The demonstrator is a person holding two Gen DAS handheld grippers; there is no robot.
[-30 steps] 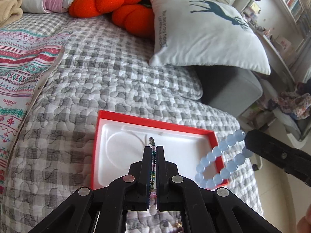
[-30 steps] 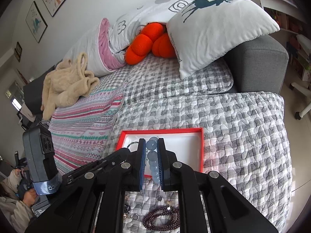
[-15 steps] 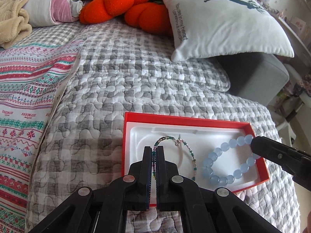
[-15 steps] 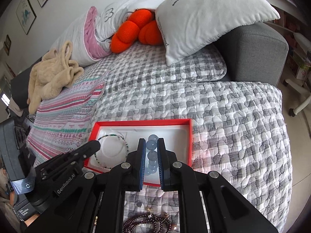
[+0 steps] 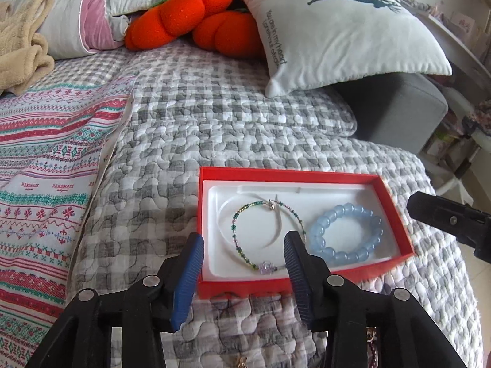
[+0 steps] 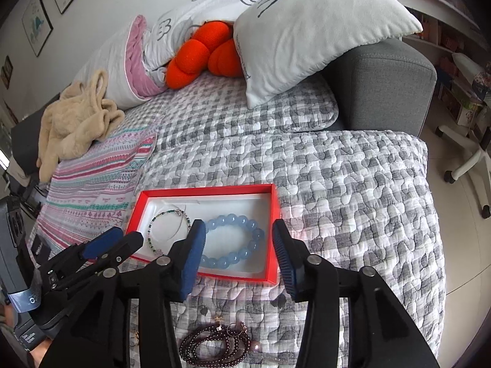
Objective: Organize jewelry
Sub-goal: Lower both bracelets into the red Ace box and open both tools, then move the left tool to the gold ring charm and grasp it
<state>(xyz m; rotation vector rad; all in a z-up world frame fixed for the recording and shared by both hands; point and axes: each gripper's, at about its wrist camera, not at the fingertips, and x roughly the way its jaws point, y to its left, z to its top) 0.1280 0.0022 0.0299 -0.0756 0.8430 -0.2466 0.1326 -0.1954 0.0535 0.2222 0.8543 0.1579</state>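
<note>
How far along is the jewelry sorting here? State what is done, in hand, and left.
Done: the thin beaded bracelet and the blue bead bracelet lie in the red box. In hand: nothing; the left gripper and right gripper are both open. Left: the dark red bead strand lies on the quilt.

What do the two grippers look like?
Both the left gripper and right gripper are matte black plastic with silver rivets. Their fingers carry ribbed blue pads. The left one's body bears small white markings.
</note>
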